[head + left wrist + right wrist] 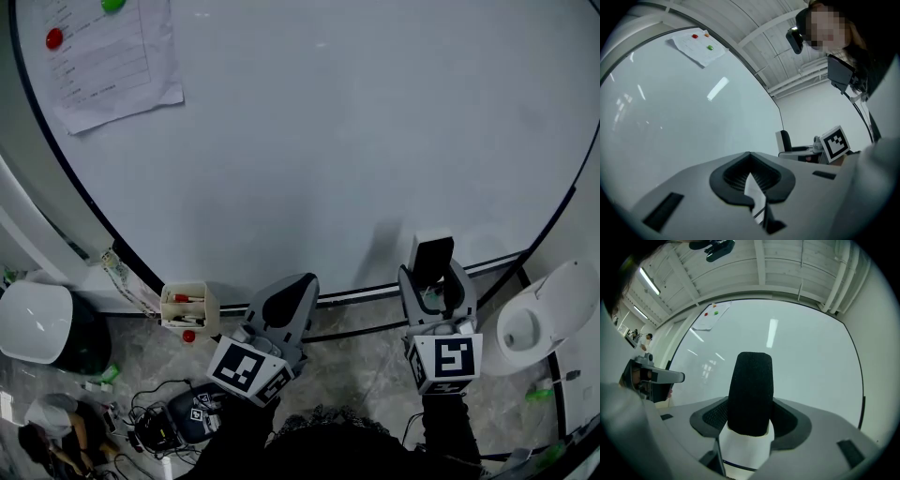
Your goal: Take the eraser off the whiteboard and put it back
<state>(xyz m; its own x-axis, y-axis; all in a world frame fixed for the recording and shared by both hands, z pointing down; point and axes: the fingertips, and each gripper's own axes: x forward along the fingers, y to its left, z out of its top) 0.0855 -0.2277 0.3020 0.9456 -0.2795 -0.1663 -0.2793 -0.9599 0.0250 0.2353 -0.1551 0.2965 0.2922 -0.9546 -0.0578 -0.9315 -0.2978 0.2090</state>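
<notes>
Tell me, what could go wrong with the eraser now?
The eraser sticks far out of the right gripper, so it might slip and drop to the floor. If it meets the whiteboard tilted, it may not stay on. The cables on the floor nearby could trip the person.

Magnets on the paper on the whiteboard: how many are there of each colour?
red magnet: 1
orange magnet: 1
green magnet: 1
Total: 3
</notes>
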